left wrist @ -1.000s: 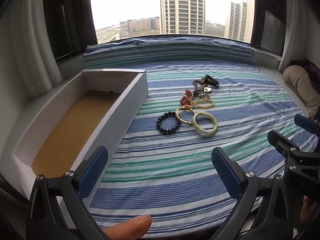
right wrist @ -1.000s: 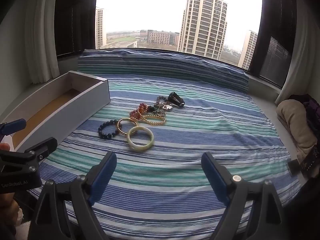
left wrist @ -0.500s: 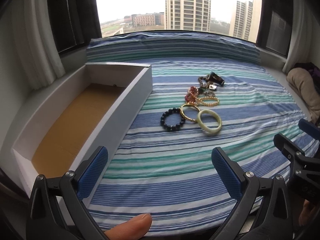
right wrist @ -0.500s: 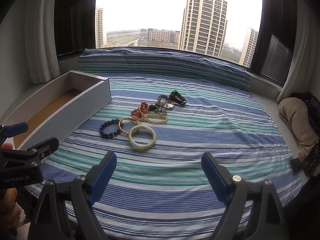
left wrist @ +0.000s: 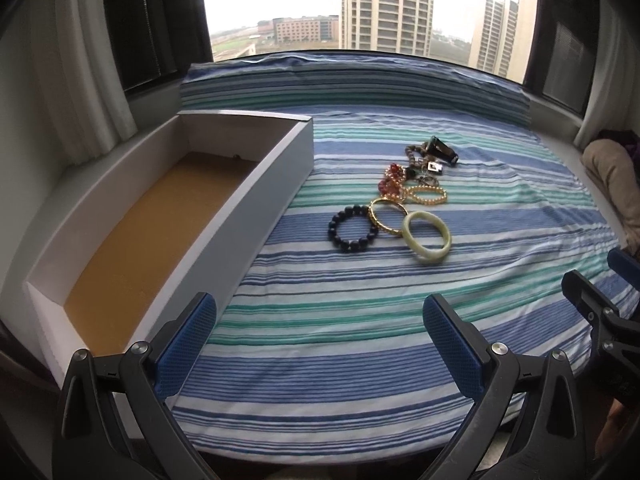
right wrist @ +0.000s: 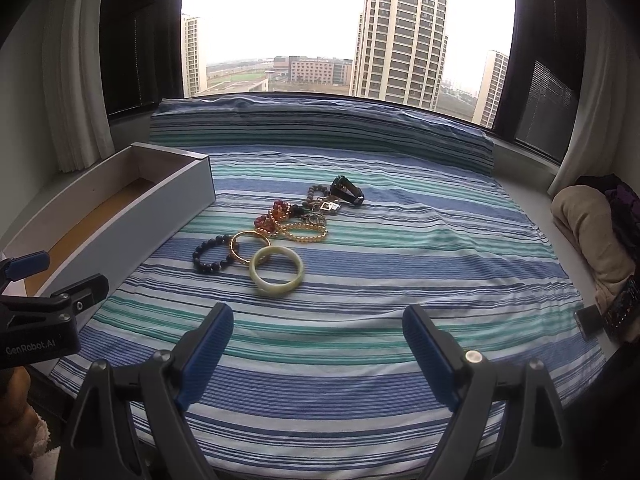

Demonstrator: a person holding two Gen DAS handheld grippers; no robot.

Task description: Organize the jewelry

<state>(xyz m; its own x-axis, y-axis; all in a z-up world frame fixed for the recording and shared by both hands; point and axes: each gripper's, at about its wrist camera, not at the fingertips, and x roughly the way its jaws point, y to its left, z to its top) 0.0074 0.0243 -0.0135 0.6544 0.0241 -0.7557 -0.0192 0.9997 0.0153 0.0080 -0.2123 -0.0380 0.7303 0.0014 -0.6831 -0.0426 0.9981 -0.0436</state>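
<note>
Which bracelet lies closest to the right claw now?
The pale green jade bangle: a smooth, thick solid ring at the near end of the pile, closer to the right claw than the dark beaded bracelet and thin gold bangle beside it.

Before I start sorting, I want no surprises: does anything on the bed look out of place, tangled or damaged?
Nothing looks damaged. The long white cardboard box holds no jewelry. The bracelets lie clustered on the striped blue-green bedsheet: the pale green jade bangle overlaps the gold metal bangle, and the farther beaded pieces look tangled together.
</note>
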